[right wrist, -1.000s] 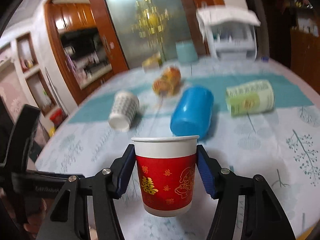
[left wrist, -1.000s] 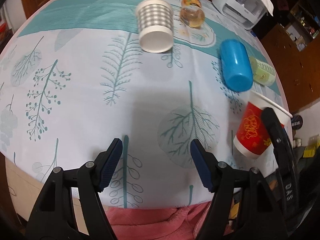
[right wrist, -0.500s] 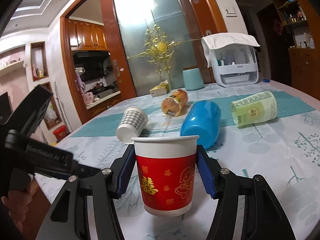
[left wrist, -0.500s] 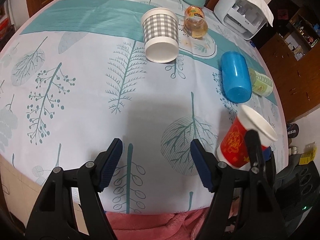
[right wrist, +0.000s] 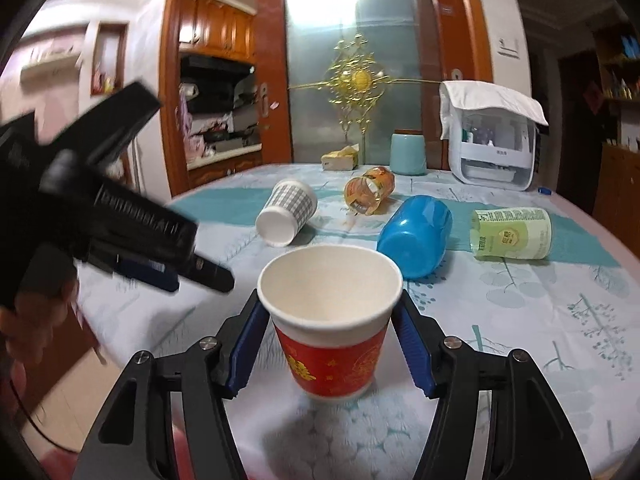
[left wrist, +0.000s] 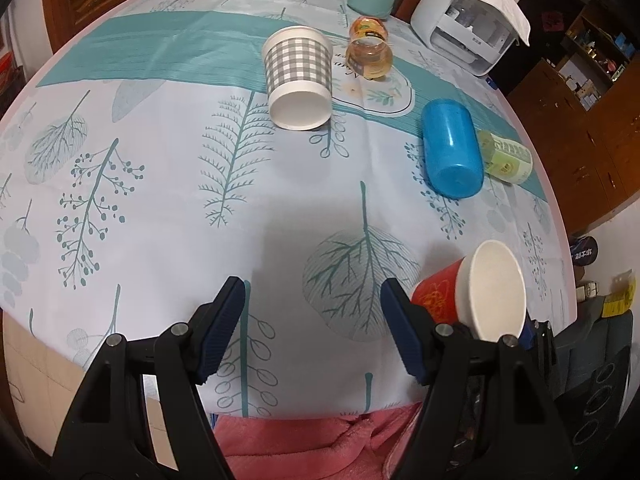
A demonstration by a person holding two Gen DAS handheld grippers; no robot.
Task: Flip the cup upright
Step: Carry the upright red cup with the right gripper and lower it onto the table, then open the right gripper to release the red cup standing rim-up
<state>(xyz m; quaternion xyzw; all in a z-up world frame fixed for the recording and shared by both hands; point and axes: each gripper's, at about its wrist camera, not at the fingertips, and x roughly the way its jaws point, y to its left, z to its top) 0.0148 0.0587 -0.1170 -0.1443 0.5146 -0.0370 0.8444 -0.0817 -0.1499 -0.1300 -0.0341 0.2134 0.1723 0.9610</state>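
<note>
Between the right gripper's (right wrist: 330, 342) blue pads sat the red cup (right wrist: 332, 330), mouth up, base on the tablecloth (right wrist: 560, 320); pads hugged its sides, contact unclear. Left gripper (left wrist: 312, 330) gaped wide on nothing, cup just right of it. Beyond the jaws lay a blue cup (right wrist: 416, 236), checked cup (right wrist: 286, 212), green cup (right wrist: 514, 234).

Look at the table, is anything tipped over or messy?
Yes. Four are tipped on their sides: the checked paper cup, the amber glass jar, the blue plastic cup and the green can. Only the red paper cup stands upright.
</note>
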